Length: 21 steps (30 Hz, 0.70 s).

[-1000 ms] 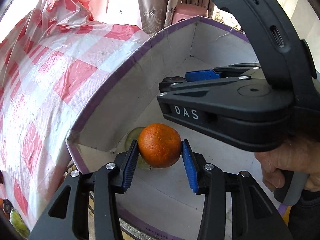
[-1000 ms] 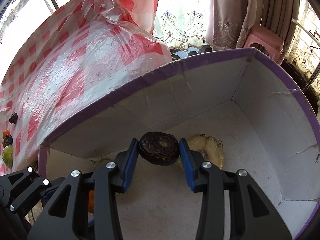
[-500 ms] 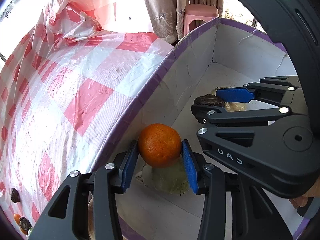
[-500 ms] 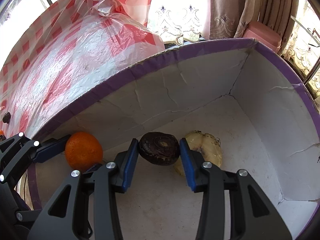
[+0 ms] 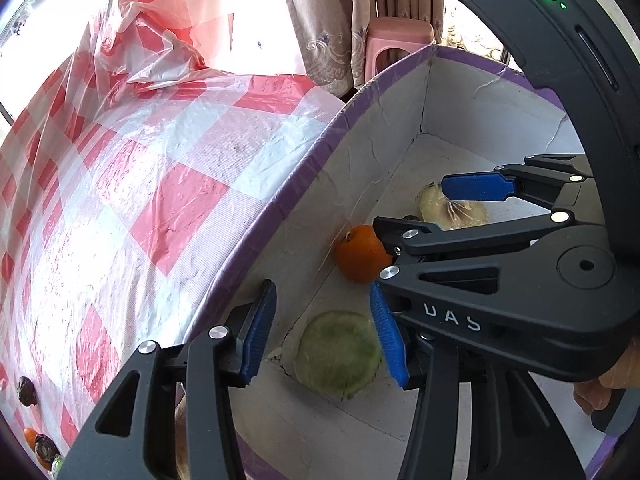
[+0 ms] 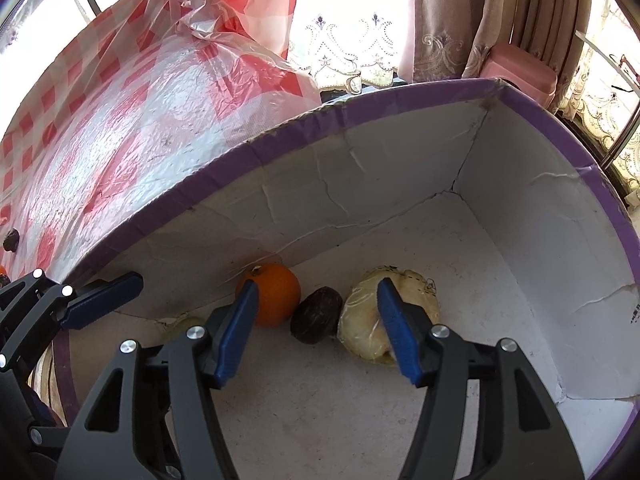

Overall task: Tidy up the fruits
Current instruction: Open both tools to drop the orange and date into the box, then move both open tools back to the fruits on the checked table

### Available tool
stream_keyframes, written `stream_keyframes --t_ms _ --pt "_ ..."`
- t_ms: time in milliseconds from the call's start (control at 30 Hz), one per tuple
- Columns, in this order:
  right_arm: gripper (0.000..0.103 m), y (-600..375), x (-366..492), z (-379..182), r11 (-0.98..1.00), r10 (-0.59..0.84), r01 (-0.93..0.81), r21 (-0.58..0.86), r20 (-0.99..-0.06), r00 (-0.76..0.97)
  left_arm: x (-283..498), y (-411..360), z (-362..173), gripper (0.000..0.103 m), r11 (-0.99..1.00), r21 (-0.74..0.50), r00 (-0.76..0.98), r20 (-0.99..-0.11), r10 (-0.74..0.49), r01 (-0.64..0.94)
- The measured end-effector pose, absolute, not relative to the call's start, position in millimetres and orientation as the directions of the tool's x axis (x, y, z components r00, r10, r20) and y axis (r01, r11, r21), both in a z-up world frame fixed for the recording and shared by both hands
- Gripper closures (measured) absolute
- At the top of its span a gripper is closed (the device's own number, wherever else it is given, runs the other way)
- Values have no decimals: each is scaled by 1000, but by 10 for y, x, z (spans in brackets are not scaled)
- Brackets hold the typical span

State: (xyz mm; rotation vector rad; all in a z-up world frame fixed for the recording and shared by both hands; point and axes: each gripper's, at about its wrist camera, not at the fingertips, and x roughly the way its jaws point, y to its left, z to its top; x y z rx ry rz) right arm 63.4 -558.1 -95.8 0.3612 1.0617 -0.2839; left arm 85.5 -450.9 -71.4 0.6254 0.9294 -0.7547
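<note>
An orange (image 5: 360, 256) (image 6: 274, 298) lies on the floor of the white box against its near wall. A dark brown fruit (image 6: 316, 314) lies just right of it, beside a pale yellow fruit (image 6: 390, 312) (image 5: 454, 210). A round green fruit (image 5: 338, 354) lies in the box corner. My left gripper (image 5: 324, 330) is open and empty above the green fruit. My right gripper (image 6: 316, 330) is open and empty over the dark fruit; it also shows in the left wrist view (image 5: 444, 204), above the box floor.
The box has a purple rim (image 6: 360, 112) (image 5: 280, 208) and cracked white walls. A red-and-white checked plastic cloth (image 5: 120, 180) covers the table to the left, with several small fruits (image 5: 38, 444) at its edge. A pink stool (image 5: 400, 38) and curtains stand behind.
Both grippers opened. The orange dropped from the left gripper and the dark fruit from the right; both now lie on the box floor.
</note>
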Motion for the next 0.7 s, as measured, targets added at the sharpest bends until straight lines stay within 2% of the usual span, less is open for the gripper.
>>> stream_keyframes --t_ms 433,500,533,700 --pt "29 -5609 461 -652 890 -91 417 187 -821 564 748 -4315 -394 47 620 104 440 -794 -419 778" --pt "29 -5606 410 -574 887 -98 418 198 -804 587 731 -4241 -307 40 638 102 470 -766 -440 763" --pt "29 -5601 387 -537 886 -104 420 198 -796 596 729 -4199 -264 32 651 102 488 -750 -447 752" --pt "29 -5508 305 -332 896 -145 410 168 -763 630 814 -3990 -116 32 693 51 514 -710 -481 719"
